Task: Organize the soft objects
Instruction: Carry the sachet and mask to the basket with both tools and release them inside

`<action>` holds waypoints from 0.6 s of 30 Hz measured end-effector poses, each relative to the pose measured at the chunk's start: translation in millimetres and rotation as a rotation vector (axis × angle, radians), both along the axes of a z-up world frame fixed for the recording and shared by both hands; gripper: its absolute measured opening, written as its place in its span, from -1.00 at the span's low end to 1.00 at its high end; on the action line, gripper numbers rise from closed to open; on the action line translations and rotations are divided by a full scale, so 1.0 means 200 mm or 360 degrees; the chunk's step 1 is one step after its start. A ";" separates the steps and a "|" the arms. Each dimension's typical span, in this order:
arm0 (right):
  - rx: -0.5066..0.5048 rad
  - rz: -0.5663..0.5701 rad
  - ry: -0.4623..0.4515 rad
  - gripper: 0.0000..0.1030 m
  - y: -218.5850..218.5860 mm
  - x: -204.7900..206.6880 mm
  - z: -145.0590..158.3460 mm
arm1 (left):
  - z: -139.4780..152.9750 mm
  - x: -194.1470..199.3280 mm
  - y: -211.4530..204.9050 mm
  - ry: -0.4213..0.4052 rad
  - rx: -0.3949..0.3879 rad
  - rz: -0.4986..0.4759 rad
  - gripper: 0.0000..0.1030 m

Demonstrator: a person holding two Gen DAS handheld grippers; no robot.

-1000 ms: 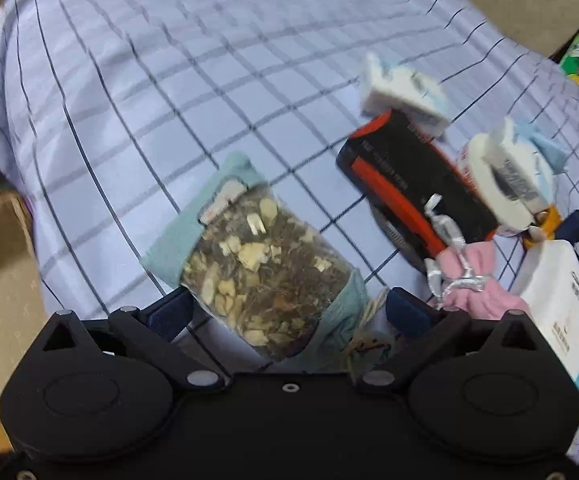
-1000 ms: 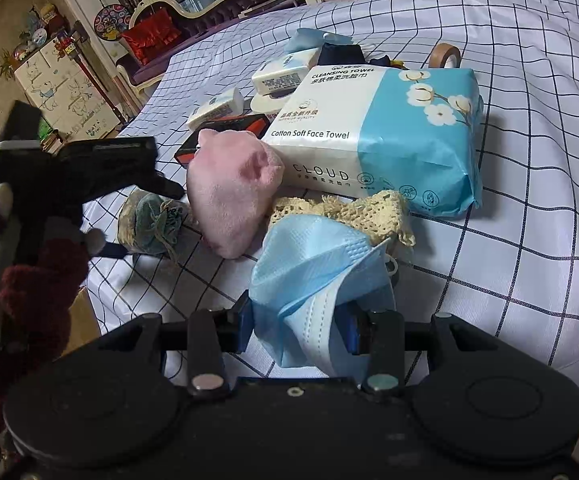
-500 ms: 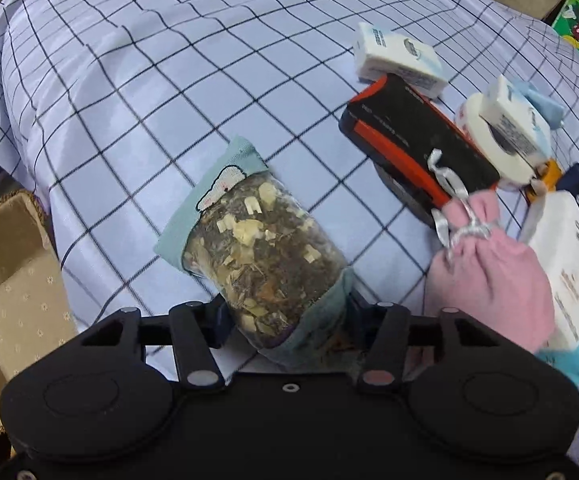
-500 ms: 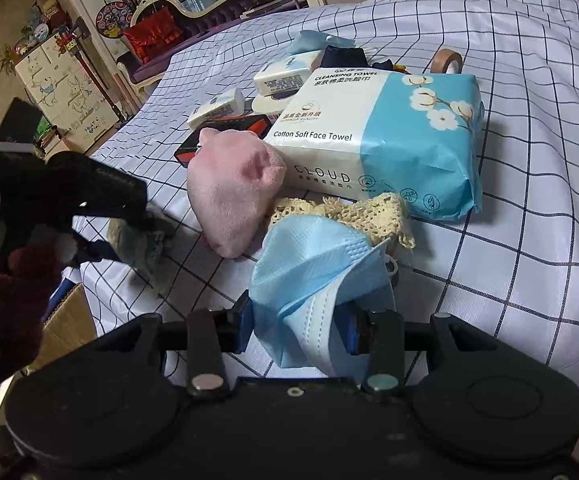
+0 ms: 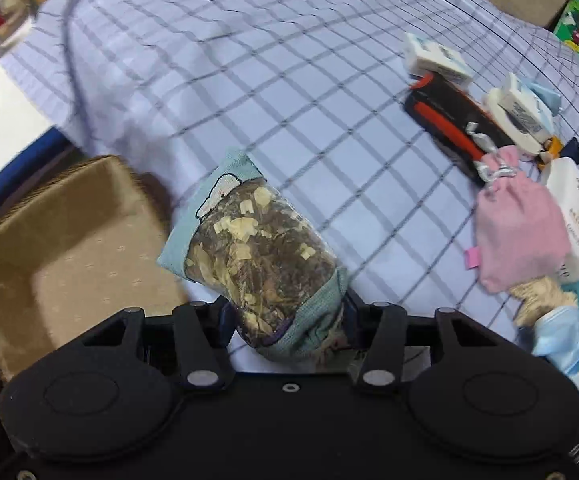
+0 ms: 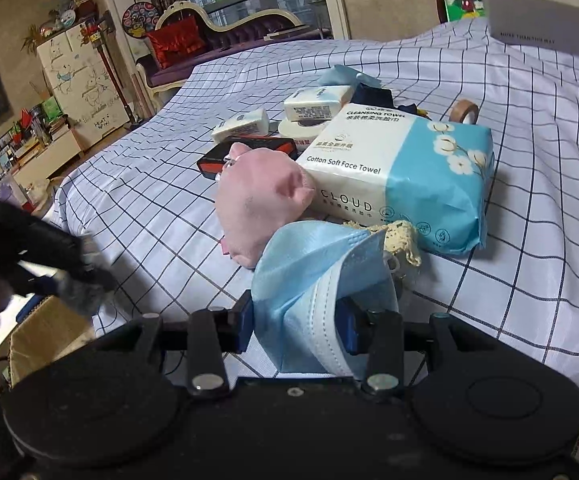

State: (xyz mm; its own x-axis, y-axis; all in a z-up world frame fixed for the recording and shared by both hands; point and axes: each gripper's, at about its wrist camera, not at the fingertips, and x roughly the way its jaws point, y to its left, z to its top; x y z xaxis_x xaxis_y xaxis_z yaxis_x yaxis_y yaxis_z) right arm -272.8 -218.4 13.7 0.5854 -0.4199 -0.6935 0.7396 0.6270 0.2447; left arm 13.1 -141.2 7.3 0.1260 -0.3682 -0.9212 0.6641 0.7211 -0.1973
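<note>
Past the bed's (image 5: 273,60) near edge, above the tan basket (image 5: 69,248), my left gripper (image 5: 285,320) clamps the herb sachet (image 5: 257,256), which I should centre before releasing, while my right gripper (image 6: 295,324) pinches the blue mask (image 6: 321,276).

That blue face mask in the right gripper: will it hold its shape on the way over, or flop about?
Probably floppy: the blue face mask already folds and drapes around the right gripper, which is shut on it. It looks thin and light, so it should barely load the grip. Its loose pleated edge may swing and snag the lace piece beside it.
</note>
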 end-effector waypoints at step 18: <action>-0.0116 0.0207 0.0143 -0.34 0.21 0.17 0.14 | -0.17 0.18 0.67 -0.0074 0.0125 0.0481 -0.04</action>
State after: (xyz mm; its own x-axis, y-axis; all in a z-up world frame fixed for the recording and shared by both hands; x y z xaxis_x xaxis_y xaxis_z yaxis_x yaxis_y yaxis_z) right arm -238.0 -176.4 41.4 0.5751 -0.3959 -0.7159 0.6679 0.7325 0.1315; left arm 50.0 -7.9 -27.2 0.2615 -0.2356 -0.9360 0.4246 0.8990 -0.1077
